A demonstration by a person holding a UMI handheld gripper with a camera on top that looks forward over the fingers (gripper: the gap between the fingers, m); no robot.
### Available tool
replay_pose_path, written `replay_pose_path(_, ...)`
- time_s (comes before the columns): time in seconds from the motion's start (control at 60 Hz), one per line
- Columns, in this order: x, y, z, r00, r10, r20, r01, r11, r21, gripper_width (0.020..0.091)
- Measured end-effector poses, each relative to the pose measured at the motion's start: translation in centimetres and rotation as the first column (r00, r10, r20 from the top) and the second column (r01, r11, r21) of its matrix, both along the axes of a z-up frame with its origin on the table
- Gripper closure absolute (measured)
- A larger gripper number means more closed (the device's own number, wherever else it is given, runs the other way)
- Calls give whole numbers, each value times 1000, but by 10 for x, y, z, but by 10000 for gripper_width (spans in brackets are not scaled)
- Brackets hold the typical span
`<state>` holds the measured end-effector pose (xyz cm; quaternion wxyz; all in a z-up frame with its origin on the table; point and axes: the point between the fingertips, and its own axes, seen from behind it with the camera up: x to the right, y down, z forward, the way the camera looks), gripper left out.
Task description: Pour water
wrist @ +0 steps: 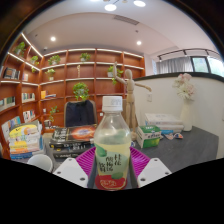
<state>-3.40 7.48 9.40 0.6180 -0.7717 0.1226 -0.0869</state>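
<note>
A clear plastic bottle (112,140) with a white cap, pale yellowish drink and a green and red label stands upright between my fingers. My gripper (112,165) is shut on the bottle, its magenta pads (87,160) pressing the label from both sides. The bottle appears lifted, well above the dark table (190,148) behind it. Its base is hidden below the fingers.
A white cup (40,160) sits to the left of my fingers. Books and boxes (68,140) lie on the table beyond it, and green packs (152,138) lie to the right. Wooden shelves (60,85) with plants line the far wall; a flower vase (187,100) stands at right.
</note>
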Motion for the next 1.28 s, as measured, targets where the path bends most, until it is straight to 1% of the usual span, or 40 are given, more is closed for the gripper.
replay_pose_path(0.017, -1, -1, -1, 1000, 0, -8, 0, 1000, -3, 574)
replay_pose_path(0.033, 0, -3, -1, 1000, 0, -19, 0, 1000, -6, 531)
replay_pose_path(0.1, -7, -10, -4, 998, 22, -64, -22, 1000, -9, 313)
replay_pose_path(0.133, -11, -14, -5, 996, 35, -82, -36, 999, -7, 266)
replay_pose_path(0.15, -13, -18, -4, 995, 40, -89, -40, 999, -6, 258)
replay_pose_path(0.233, -24, -40, -1, 992, 71, -103, -71, 997, 4, 271)
replay_pose_path(0.367, -52, -87, 3, 983, 158, -98, -160, 987, -12, 268)
replay_pose_path(0.433, -58, -114, 4, 980, 182, -76, -186, 982, -38, 270)
replay_pose_path(0.5, -62, -142, 8, 981, 187, -60, -191, 980, -64, 270)
replay_pose_path(0.6, -70, -174, 14, 971, 236, -48, -239, 967, -91, 280)
replay_pose_path(0.717, -77, -202, 26, 964, 260, -56, -264, 960, -89, 281)
replay_pose_path(0.85, -74, -224, 31, 966, 258, -29, -259, 959, -111, 282)
replay_pose_path(1.05, -76, -247, 27, 961, 274, -39, -277, 953, -126, 277)
replay_pose_path(1.283, -68, -253, 24, 964, 266, -24, -267, 955, -129, 281)
